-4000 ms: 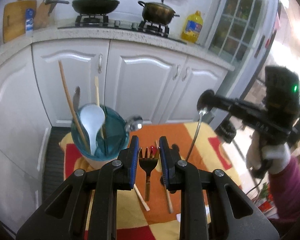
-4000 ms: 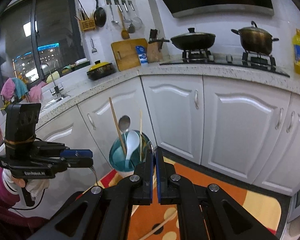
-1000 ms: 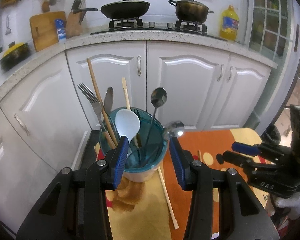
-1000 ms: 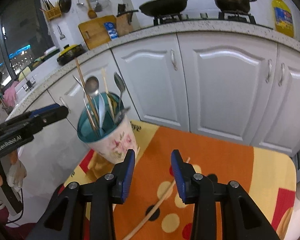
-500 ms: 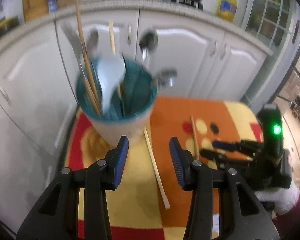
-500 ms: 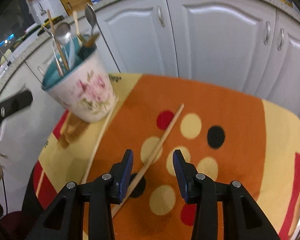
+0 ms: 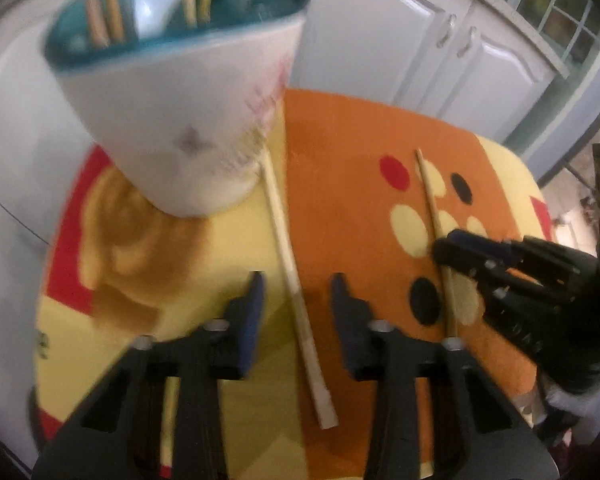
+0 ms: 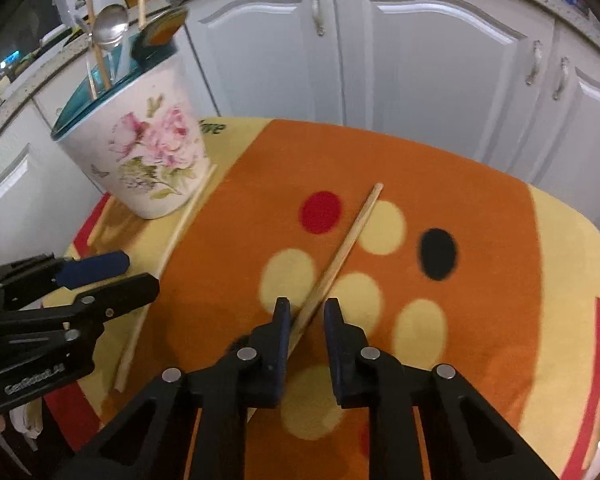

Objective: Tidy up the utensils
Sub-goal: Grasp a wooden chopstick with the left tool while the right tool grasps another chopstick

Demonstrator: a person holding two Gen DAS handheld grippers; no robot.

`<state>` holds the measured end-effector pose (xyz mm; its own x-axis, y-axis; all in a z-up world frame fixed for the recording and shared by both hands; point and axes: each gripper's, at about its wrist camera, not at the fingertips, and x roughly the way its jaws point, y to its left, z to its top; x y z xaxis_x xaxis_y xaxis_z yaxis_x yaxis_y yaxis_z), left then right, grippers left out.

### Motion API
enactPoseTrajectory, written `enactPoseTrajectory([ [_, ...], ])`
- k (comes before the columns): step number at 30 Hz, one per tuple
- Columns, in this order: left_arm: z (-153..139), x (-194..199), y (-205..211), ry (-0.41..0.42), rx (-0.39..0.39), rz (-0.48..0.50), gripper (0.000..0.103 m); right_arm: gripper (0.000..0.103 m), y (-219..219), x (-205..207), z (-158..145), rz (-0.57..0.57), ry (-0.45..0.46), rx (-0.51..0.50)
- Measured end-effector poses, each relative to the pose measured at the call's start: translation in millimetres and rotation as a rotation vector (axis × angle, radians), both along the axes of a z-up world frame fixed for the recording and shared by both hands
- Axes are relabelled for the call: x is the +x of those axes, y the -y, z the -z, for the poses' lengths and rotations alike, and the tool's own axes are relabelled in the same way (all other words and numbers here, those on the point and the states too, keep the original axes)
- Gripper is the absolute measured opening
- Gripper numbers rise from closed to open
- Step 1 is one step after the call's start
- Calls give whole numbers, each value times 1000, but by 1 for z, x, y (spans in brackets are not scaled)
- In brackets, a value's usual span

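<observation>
The left gripper [image 7: 297, 300] is spread wide with one chopstick [image 7: 292, 276] lying on the mat [image 7: 340, 152] between its fingers, not touched. The right gripper [image 8: 306, 320] is spread a little around the other chopstick [image 8: 340, 248], which lies flat on the mat. Only the right view shows the pink flowers on the cup [image 8: 140, 152]. The left view looks down into the blue inside, where spoons and sticks stand.
</observation>
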<state>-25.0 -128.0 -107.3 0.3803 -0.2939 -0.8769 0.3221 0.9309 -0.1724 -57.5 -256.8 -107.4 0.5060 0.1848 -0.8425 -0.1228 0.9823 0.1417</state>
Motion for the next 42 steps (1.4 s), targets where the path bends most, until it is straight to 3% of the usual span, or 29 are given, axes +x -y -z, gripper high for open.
enactPoseTrajectory([
  [3,4,-7,11,20,-7,46,11,16,13,-4,-1,30,-11,-5],
  [12,6,-40,47,-34,-61,242,7,16,56,-22,-3,113,-44,79],
  [15,2,-38,47,-74,-77,230,8,19,71,-23,-3,130,-48,183],
  [17,-4,-34,47,-67,-71,212,13,23,78,-20,-5,145,-32,198],
  [20,-13,-22,49,-20,-38,179,22,23,78,-13,-12,138,-23,178],
  [26,-15,4,66,16,8,140,29,23,66,12,-17,118,-11,88],
  [42,5,32,89,9,51,139,29,23,62,52,-2,117,-45,39],
])
